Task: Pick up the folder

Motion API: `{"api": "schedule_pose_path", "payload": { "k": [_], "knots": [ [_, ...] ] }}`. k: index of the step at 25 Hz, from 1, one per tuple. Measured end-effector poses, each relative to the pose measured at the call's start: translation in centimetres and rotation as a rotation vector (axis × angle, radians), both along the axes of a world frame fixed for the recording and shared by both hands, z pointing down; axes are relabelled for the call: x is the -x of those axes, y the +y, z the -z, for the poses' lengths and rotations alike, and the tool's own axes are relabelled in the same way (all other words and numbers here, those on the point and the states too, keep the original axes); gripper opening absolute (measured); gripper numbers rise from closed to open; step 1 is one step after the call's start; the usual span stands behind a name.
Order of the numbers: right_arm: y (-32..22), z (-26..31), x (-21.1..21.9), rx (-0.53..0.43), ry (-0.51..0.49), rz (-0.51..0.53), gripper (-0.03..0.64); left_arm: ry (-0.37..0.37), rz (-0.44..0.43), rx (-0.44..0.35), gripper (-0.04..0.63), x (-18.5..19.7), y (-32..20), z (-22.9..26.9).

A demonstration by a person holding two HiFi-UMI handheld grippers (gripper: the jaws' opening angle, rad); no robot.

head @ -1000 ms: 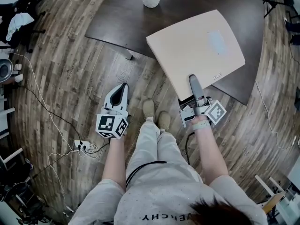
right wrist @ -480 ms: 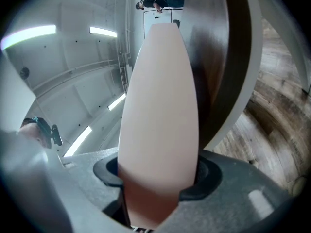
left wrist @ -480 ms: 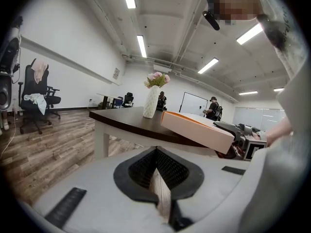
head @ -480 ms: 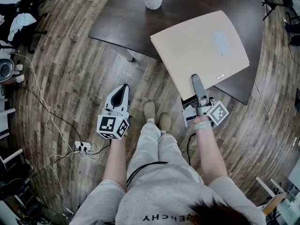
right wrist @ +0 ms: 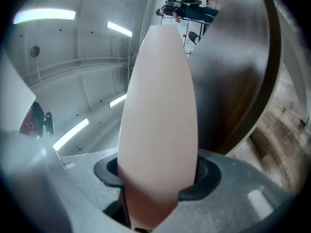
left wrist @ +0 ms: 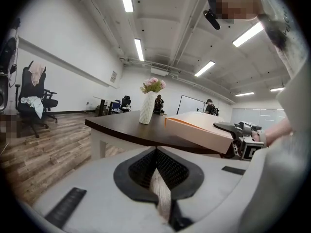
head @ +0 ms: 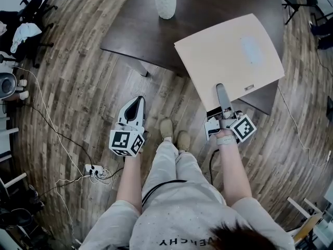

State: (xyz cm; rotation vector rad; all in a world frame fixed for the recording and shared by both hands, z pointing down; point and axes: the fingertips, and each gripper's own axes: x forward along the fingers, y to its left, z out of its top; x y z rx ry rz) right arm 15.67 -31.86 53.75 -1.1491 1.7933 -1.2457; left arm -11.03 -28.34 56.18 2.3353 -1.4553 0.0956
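- Head view: the right tool is clamped on the near edge of the folder, one jaw lying flat on the cover and the other hidden beneath it. The folder stretches away from the tool over the near corner of the table, and part of it hangs past the table's edge above the floor.
- Against the picture from a second ago, the folder looks slightly larger and sits further toward the upper right. The tool's marker cube has turned a little as well. I judge that the lift has begun, with the grip already made.
- The left tool hangs well to the left of the folder over bare floor, jaws drawn to a point and nothing in them. It is a touch higher in the picture than before and plays no part in the pick.
- Left gripper view: the left tool's jaws stand together with only a thin slit between them, empty. Ahead and to the right, the folder slopes up from the table toward the right tool. Its far corner lies close to the tabletop near the vase. Whether that corner has cleared the wood I cannot tell.
- Right gripper view: the folder's pale edge fills the gap between the right tool's jaws, and both pads press on it. The dark table curves away to the right of it, with floor beyond.
- What seems left is to raise the far end free of the table.
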Motion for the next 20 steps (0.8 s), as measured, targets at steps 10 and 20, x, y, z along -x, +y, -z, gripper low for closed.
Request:
{"api": "schedule_pose_path", "payload": {
  "k": [10, 20],
  "knots": [
    [0.8, 2.6, -2.0, -0.029, 0.155, -0.023, 0.258, -0.007, 0.000, -0.053, -0.002, 0.5, -0.4, 3.7],
    [0.3, 5.6, -3.5, -0.074, 0.233, -0.033, 0.256, -0.006, 0.018, -0.113, -0.002, 0.9, -1.9, 7.7]
  ]
}}
